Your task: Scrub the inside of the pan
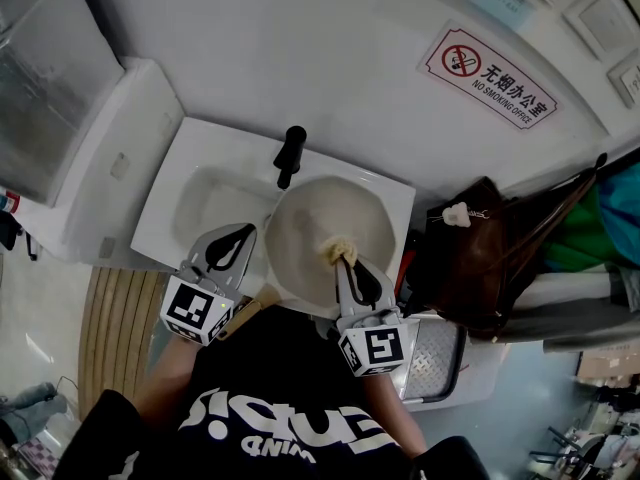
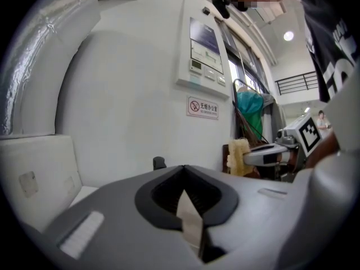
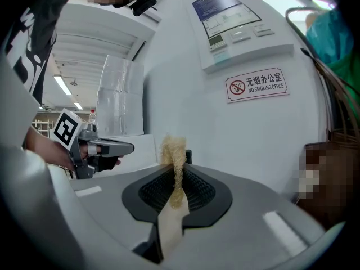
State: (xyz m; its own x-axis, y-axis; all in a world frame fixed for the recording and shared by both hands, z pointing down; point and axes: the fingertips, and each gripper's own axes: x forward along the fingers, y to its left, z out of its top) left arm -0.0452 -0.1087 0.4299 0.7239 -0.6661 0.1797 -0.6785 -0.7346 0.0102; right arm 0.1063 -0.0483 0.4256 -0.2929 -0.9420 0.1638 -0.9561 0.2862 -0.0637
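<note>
pan unsteadied, pad pinched thin

right claw (image 1: pixel 343 258) is clamped on a yellowish scrub pad (image 1: pixel 338 250), and the pad's tuft sits on the inside of the pan (image 1: pixel 320 213) near its 6 o'clock edge. in the right gripper view only a thin strip of pad (image 3: pixel 173 151) is pinched between the pads of the right claw (image 3: pixel 176 176), so a hard stroke could likely pull it out or leave bare claw tips scraping the pan.

left claw (image 1: pixel 243 236) is closed on nothing, confirmed in the left gripper view (image 2: pixel 183 176). it hovers at the pan's 9 o'clock over the sink (image 1: pixel 200 203), not on the pan. the pan looks perched across the sink's right part, so with nothing bracing it, scrubbing may slide or tip it.

black faucet (image 1: pixel 290 155) stands just beside the pan rim at 11 o'clock and limits strokes that way. a brown bag (image 1: pixel 478 258) sits near at 3 o'clock and could catch splashes. a metal tray (image 1: pixel 438 353) is at 5 o'clock. a no-smoking sign (image 1: pixel 487 76) is on the wall at 1 o'clock, well apart.
</note>
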